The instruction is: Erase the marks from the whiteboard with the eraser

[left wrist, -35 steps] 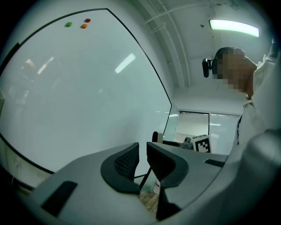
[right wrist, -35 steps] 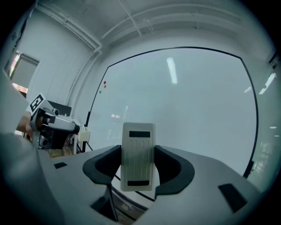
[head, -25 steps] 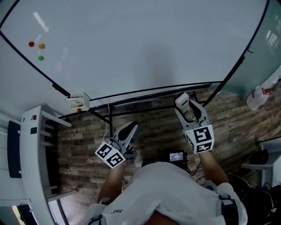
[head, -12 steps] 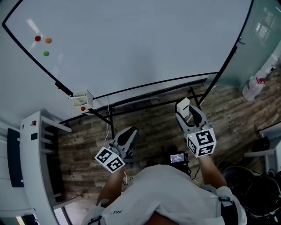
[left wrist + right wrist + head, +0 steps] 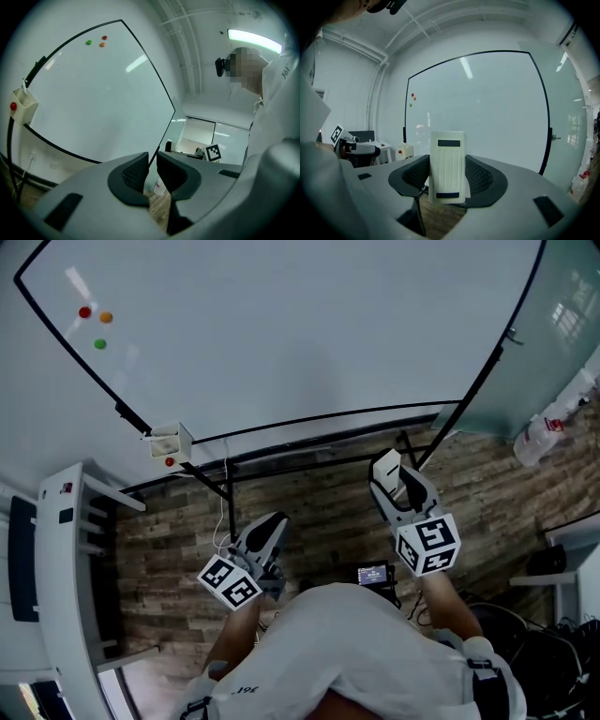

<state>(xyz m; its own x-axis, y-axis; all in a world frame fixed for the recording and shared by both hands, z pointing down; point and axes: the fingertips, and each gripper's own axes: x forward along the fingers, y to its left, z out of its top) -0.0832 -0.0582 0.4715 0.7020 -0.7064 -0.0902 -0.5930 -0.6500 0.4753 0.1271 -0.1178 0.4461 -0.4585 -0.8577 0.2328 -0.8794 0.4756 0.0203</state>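
Right gripper point(image 5: 398, 486) is settling slightly lower, clear of whiteboard point(image 5: 300, 334), clamping eraser point(image 5: 447, 159) | left gripper point(image 5: 151, 171) is idling almost closed, empty | board is seemingly carrying no marks, so wiping looks done

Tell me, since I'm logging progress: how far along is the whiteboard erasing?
Done: the whiteboard shows no marks in any view, only three coloured dots in one corner. In hand: the right gripper is clamped on the eraser, held off the board; the left gripper is empty, jaws nearly together. Left: nothing visible to wipe, at most a closer check.
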